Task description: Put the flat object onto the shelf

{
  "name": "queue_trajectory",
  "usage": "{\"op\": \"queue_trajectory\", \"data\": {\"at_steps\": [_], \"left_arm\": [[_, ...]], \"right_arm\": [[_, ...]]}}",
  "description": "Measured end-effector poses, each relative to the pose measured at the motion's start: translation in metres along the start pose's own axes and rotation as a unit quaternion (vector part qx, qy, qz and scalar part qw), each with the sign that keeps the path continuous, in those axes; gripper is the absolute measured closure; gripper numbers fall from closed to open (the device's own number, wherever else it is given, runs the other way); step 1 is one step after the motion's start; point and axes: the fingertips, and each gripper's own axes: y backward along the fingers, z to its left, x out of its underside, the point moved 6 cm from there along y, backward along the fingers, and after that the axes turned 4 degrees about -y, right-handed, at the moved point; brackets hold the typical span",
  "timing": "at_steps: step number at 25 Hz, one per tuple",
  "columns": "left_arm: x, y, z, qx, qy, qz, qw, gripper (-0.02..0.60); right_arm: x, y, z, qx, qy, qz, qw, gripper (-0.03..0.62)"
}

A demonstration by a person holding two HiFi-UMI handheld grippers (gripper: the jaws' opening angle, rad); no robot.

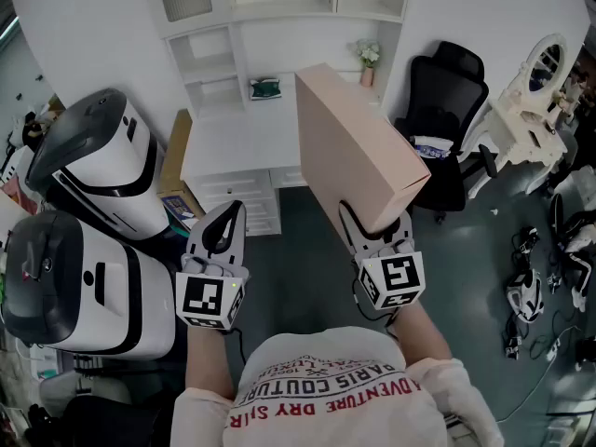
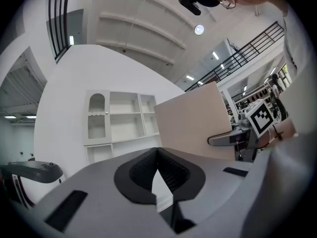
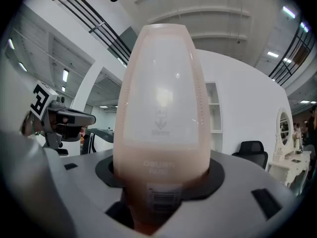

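Observation:
In the head view a flat pinkish-beige box [image 1: 358,147] stands tilted in the air, with my right gripper [image 1: 377,223] shut on its near end. Seen from the right gripper view, the box [image 3: 161,108] runs straight up from between the jaws and fills the middle; a barcode label sits at its base. My left gripper [image 1: 226,217] is lower left of the box, shut and holding nothing; its dark pads [image 2: 171,175] meet. The box [image 2: 195,120] also shows in the left gripper view. The white shelf unit [image 1: 219,59] stands against the far wall beyond the box.
A white desk [image 1: 237,142] with drawers stands under the shelves, with a green item [image 1: 265,88] and a small flower vase [image 1: 369,59] on it. Two white and grey machines [image 1: 93,170] stand at the left. A black office chair [image 1: 452,110] is at the right.

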Motion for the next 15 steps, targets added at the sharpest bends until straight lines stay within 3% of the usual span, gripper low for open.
{"op": "queue_trajectory", "data": {"at_steps": [15], "left_arm": [[0.011,0.02,0.01,0.008,0.02,-0.002,0.9998,0.568]], "right_arm": [[0.001,0.006,0.021,0.002,-0.003,-0.003,1.0,0.313]]}}
